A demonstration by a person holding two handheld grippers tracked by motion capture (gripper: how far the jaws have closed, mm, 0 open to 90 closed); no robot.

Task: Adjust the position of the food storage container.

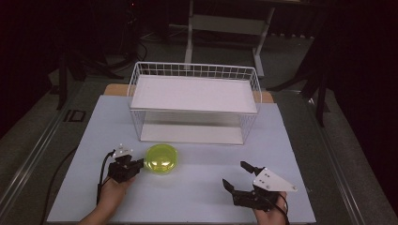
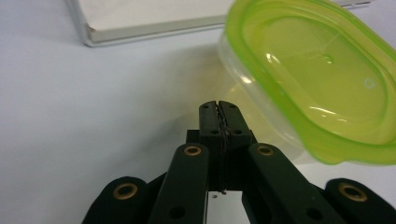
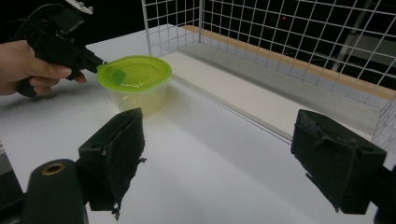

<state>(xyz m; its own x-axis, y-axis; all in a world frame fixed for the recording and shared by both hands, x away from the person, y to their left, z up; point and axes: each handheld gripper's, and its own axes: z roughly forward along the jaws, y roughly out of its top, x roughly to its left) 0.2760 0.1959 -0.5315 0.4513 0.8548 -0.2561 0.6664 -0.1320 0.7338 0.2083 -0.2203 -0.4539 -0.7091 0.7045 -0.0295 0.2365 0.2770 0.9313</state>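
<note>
A clear tub with a lime-green lid (image 1: 161, 159) stands on the white table in front of the wire rack. My left gripper (image 1: 139, 164) sits just left of it, jaws shut with nothing between them. In the left gripper view the closed tips (image 2: 219, 110) lie low by the tub (image 2: 317, 84), under its lid rim. From the right gripper view, the left gripper (image 3: 70, 46) points at the edge of the lid (image 3: 135, 72). My right gripper (image 1: 234, 174) rests open near the table's front right, its pads (image 3: 116, 154) wide apart and empty.
A white wire rack (image 1: 195, 101) with an upper white shelf and a lower white board (image 1: 190, 133) stands at the back of the table. Its mesh wall (image 3: 280, 32) rises ahead of the right gripper. The table's front edge (image 1: 187, 220) lies close to both hands.
</note>
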